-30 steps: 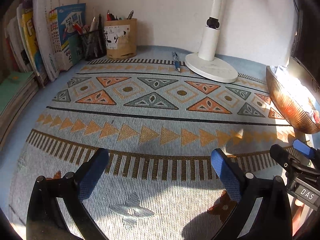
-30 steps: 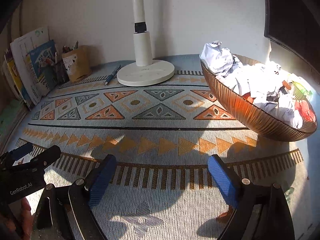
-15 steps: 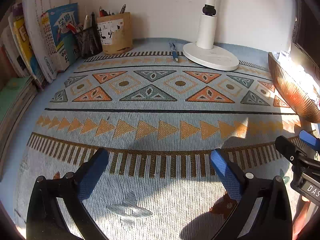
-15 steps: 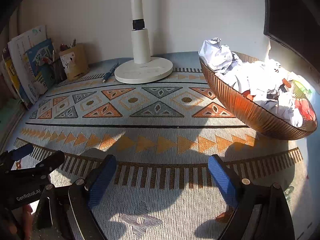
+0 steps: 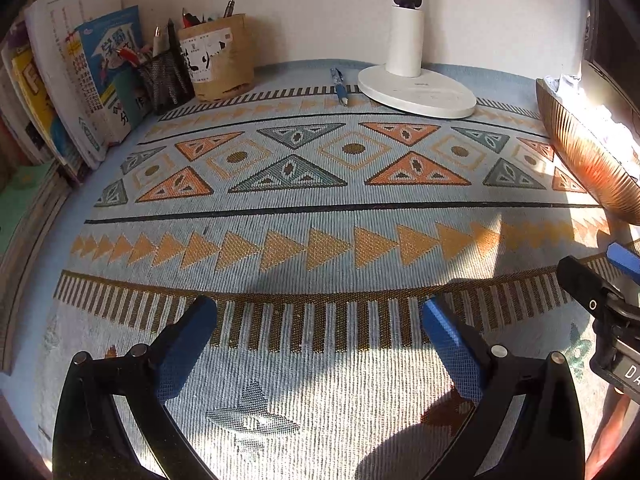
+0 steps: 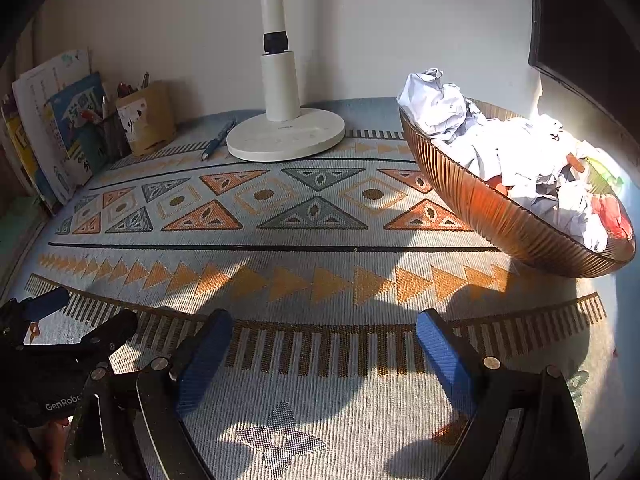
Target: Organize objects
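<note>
A blue pen [image 5: 340,86] lies loose on the patterned mat by the white lamp base [image 5: 418,94]; it also shows in the right wrist view [image 6: 217,145]. A brown pen holder [image 5: 218,62] and a black mesh pen cup [image 5: 166,80] stand at the back left. My left gripper [image 5: 318,314] is open and empty over the near part of the mat. My right gripper [image 6: 324,330] is open and empty, level with the left one and to its right. Each gripper shows at the edge of the other's view, the right one [image 5: 600,284] and the left one [image 6: 76,320].
Books [image 5: 76,80] lean against the wall at the far left. A brown ribbed bowl [image 6: 508,216] full of crumpled paper sits at the right. The lamp post [image 6: 276,40] rises at the back centre. A dark screen [image 6: 592,28] stands at the far right.
Both grippers have moved forward a little toward the back of the desk, so the pen, holders and lamp look nearer. Both stay open.
</note>
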### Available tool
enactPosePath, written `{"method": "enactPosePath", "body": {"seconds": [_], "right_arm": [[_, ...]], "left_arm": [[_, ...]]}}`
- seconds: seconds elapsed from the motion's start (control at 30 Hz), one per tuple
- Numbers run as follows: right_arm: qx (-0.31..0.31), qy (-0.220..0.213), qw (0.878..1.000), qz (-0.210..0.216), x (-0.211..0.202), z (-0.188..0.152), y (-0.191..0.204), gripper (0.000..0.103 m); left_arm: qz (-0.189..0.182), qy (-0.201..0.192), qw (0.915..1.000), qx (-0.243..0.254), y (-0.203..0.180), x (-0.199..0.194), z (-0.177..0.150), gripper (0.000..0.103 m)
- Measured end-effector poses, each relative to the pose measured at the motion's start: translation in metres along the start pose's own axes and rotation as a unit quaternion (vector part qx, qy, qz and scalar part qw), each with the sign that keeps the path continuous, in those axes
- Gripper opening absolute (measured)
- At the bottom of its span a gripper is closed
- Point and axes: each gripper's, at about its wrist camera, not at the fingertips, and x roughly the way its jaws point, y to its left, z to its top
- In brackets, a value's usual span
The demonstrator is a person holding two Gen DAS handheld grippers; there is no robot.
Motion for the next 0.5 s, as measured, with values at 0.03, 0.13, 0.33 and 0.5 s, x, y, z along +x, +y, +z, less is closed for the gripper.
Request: {"method": "enactPosePath", "body": {"seconds": [0.03, 0.13, 0.33, 0.5], "right_arm": [[0.0, 0.002, 1.0, -0.001, 0.0007, 0.0, 0.0, 0.092], [0.0, 0.005, 1.0, -0.002, 0.0018, -0.0003, -0.0004, 0.092], [0.001, 0.006, 1.0, -0.002, 0.002, -0.0009, -0.0002, 0.092], [0.001, 0.01, 1.0, -0.004, 0.0032, -0.0007, -0.0007, 0.092]], "left_arm": [[-0.001, 0.0, 1.0, 0.0, 0.0003, 0.0, 0.0002, 0.103], [-0.003, 0.002, 1.0, -0.002, 0.0012, 0.0002, 0.0004, 0.103], [-0.01, 0.006, 0.9999, -0.008, 0.0038, 0.002, 0.0001, 0.103], [-0.022, 0.013, 0.9995, -0.019, 0.0081, 0.0051, 0.0002, 0.103]]}}
